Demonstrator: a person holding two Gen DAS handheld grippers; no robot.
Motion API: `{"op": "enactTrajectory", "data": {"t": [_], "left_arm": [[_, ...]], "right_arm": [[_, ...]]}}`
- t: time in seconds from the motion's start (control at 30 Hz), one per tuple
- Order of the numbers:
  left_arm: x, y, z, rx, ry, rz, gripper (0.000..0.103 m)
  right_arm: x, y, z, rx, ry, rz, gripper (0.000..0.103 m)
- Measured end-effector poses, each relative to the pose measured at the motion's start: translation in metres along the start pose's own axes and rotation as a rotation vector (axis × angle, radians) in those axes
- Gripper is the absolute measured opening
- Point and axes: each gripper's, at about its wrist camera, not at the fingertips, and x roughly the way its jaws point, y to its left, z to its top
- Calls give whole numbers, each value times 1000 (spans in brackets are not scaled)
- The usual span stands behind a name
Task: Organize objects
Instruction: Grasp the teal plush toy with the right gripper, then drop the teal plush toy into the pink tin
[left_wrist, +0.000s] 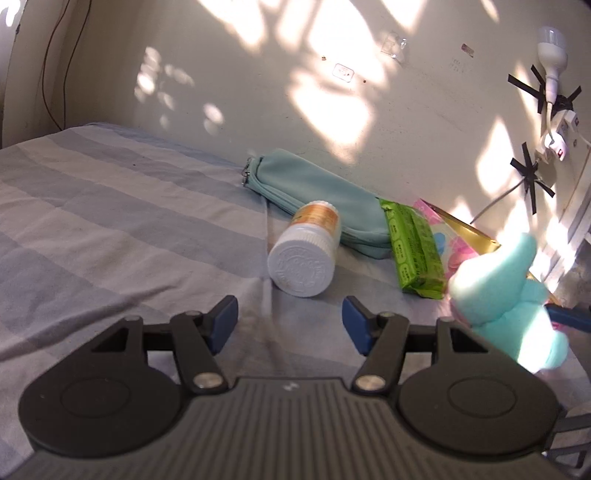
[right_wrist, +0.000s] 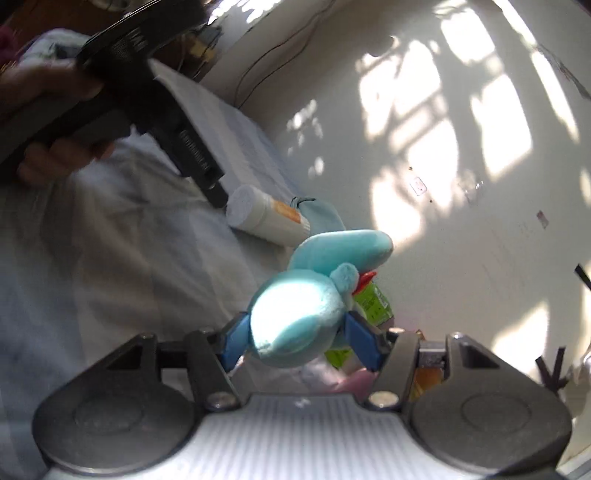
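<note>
The right gripper (right_wrist: 291, 341) clamps a blurred teal plush toy (right_wrist: 295, 325), hiding the green packet (right_wrist: 371, 301); the left gripper (left_wrist: 290, 325) gapes empty.

Fuzzy cloth plush toy (right_wrist: 295, 317), smooth matt plastic bottle (left_wrist: 304, 254), glossy green packet (left_wrist: 413, 249), soft striped bedsheet (left_wrist: 110, 206).

i see the white plastic bottle (left_wrist: 303, 254) lying on its side on the striped bedsheet (left_wrist: 110, 221), just in front of the teal fabric zip pouch (left_wrist: 310, 192) along the wall. right of the bottle lies the green wrapped packet (left_wrist: 413, 251), with the turquoise plush toy (left_wrist: 506, 299) further right.
</note>
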Motion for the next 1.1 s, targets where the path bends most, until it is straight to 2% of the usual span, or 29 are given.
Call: {"op": "enactTrajectory", "data": {"t": [0.03, 0.07, 0.1, 0.17, 0.2, 0.33, 0.47, 0.6, 0.73, 0.77, 0.87, 0.93, 1.0, 1.03, 1.07, 1.1], "left_arm": [[-3, -2, 0, -25, 6, -47, 66], [-6, -7, 0, -64, 15, -114, 71], [-10, -12, 0, -84, 17, -158, 77], [-18, -26, 2, -71, 10, -207, 79], [-22, -35, 3, -38, 4, -214, 79], [-17, -57, 10, 44, 14, -209, 80], [2, -59, 10, 31, 90, -174, 80], [11, -53, 1, 39, 139, -132, 79], [14, -39, -7, -25, 194, -171, 77], [15, -37, -9, -36, 203, -188, 73], [14, -39, -14, -18, 188, -198, 68], [16, -42, -15, -13, 188, -210, 64], [18, -47, -13, -8, 197, -206, 57], [18, -52, -10, 0, 195, -199, 55], [17, -58, -5, 12, 184, -202, 55], [16, -65, 0, 29, 163, -205, 55]], "right_arm": [[-7, 10, -6, -58, 6, -5, 61], [-12, 14, -10, -59, 8, 13, 65], [-16, 14, -13, -27, 4, 37, 68], [-20, 6, -17, 96, -14, 71, 73], [-21, -1, -20, 186, -25, 86, 77], [-10, -34, -42, 587, -30, 192, 78], [5, -39, -65, 824, -18, 318, 78], [13, -45, -76, 950, -41, 433, 79], [17, -52, -82, 1033, -66, 525, 79], [16, -53, -83, 1049, -76, 552, 80], [16, -51, -80, 1062, -101, 614, 80], [25, -45, -74, 1056, -64, 623, 77], [39, -36, -71, 1065, -25, 659, 48], [43, -34, -72, 1102, -47, 707, 43], [43, -35, -71, 1115, -59, 702, 42], [40, -38, -68, 1089, -75, 660, 42]]}}
